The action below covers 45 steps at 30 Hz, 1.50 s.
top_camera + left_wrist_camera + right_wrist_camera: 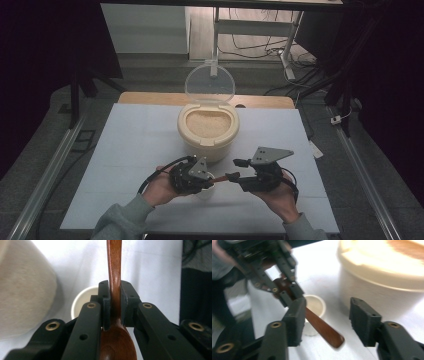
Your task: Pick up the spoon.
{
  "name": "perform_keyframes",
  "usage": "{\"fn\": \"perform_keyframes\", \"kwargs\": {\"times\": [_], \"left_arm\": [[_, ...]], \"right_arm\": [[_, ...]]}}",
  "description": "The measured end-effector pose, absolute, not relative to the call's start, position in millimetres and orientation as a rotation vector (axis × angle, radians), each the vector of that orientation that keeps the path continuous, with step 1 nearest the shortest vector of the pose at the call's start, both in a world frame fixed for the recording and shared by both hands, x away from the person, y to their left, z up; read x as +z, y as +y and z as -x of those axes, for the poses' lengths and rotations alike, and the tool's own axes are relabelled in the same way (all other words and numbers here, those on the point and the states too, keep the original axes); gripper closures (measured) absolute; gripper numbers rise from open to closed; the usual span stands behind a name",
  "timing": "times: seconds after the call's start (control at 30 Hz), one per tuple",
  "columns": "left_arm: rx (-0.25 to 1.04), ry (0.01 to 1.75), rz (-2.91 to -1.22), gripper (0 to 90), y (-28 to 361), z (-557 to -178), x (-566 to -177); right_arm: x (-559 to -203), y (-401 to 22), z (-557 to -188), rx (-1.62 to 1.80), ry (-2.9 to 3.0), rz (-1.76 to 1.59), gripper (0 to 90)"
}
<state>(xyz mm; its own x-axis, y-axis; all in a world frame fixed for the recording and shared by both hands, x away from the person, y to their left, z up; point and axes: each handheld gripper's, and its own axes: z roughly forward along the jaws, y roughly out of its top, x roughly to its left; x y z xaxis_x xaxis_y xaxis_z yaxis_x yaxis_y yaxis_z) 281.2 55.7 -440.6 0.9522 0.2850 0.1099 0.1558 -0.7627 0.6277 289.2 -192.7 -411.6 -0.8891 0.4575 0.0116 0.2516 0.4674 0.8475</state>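
Over small white cup (pixel 314 305): left gripper (pixel 115 302) fingers clench glossy wooden spoon (pixel 114 277); right gripper (pixel 329 322) fingers released.

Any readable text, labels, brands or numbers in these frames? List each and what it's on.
None readable.
Rice tub: no label or print visible.
Clear lid: blank.
Small cup: blank.
Wooden spoon: no marking.
Left tool and right tool: no lettering on the black parts.
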Motion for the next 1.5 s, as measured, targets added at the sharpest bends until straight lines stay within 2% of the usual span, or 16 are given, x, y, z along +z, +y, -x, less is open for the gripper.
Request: {"fn": "perform_keyframes", "kwargs": {"times": [0.27,0.57,0.93,1.23,1.33,1.5], "left_arm": [[0.325,0.343,-2.389,79.5,58.0,-279.7,-438.8],[0.384,0.37,-2.307,79.5,58.2,-277.6,-436.8],[0.398,0.367,-2.275,79.5,55.1,-274.0,-436.0],[0.396,0.361,-2.271,79.6,54.6,-273.1,-435.6],[0.403,0.36,-2.274,79.6,54.8,-272.7,-435.3],[0.41,0.362,-2.273,79.7,59.2,-273.5,-433.1]], "right_arm": [[-420.9,-218.6,-274.7,1.456,2.304,-0.865,33.5],[-438.3,-216.4,-278.8,1.571,2.275,-0.989,30.9],[-441.9,-198.7,-276.3,1.691,2.191,-0.965,45.0],[-441.5,-198.7,-275.5,1.763,2.121,-0.98,61.6],[-441.7,-197.6,-276.8,1.792,2.118,-0.987,63.6],[-439.8,-198.4,-279.6,1.927,2.109,-0.983,73.8]]}}
